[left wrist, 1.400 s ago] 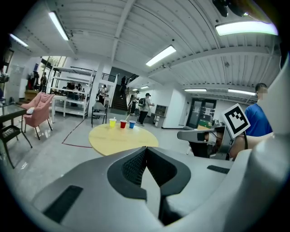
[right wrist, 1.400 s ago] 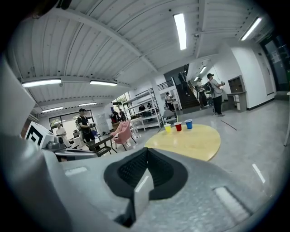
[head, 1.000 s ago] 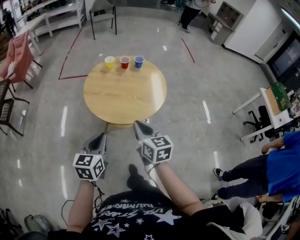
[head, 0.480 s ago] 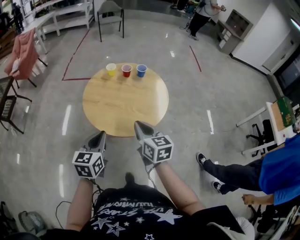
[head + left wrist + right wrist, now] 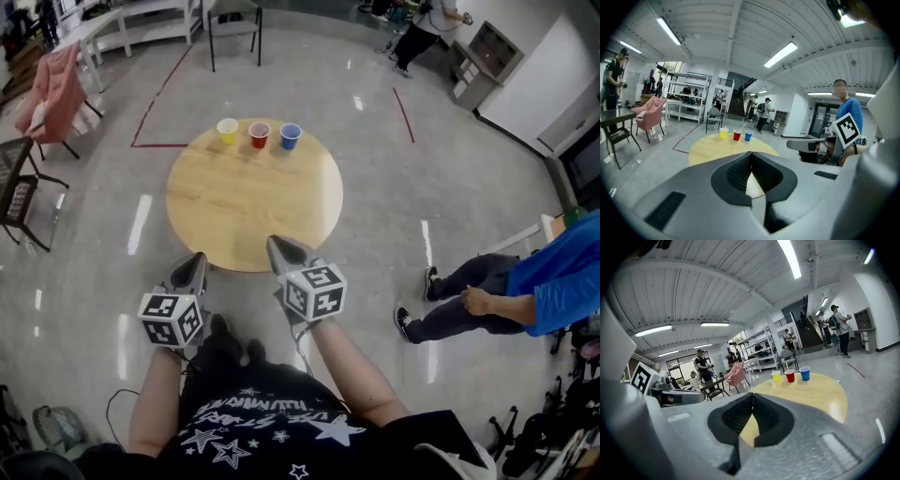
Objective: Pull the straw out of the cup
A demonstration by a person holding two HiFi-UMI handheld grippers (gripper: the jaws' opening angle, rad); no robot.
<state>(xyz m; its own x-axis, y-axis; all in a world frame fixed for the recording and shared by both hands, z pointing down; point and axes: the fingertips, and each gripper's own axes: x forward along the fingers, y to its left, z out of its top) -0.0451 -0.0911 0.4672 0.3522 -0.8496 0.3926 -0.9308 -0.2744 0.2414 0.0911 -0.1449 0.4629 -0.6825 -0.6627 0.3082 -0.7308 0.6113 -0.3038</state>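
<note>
Left claw (image 5: 194, 266): jaws seen pressed together, tip at the bench (image 5: 253, 202) near edge | right claw (image 5: 278, 249): likewise closed, same edge | straw (image 5: 742, 127): seen tilted in the red cup (image 5: 260, 134), between yellow cup (image 5: 227, 130) and blue cup (image 5: 290, 136) along the far edge | room: bare wood is left from near edge to cups

Straw (image 5: 742, 127) in the red cup (image 5: 260, 134)
The straw is leaning slightly; the cup is standing upright at the round wooden table's (image 5: 253, 202) far edge.

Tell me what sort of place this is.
Probably a big open lab or workshop hall: polished floor with red tape lines, metal shelves, and a lone round table with three cups.
</note>
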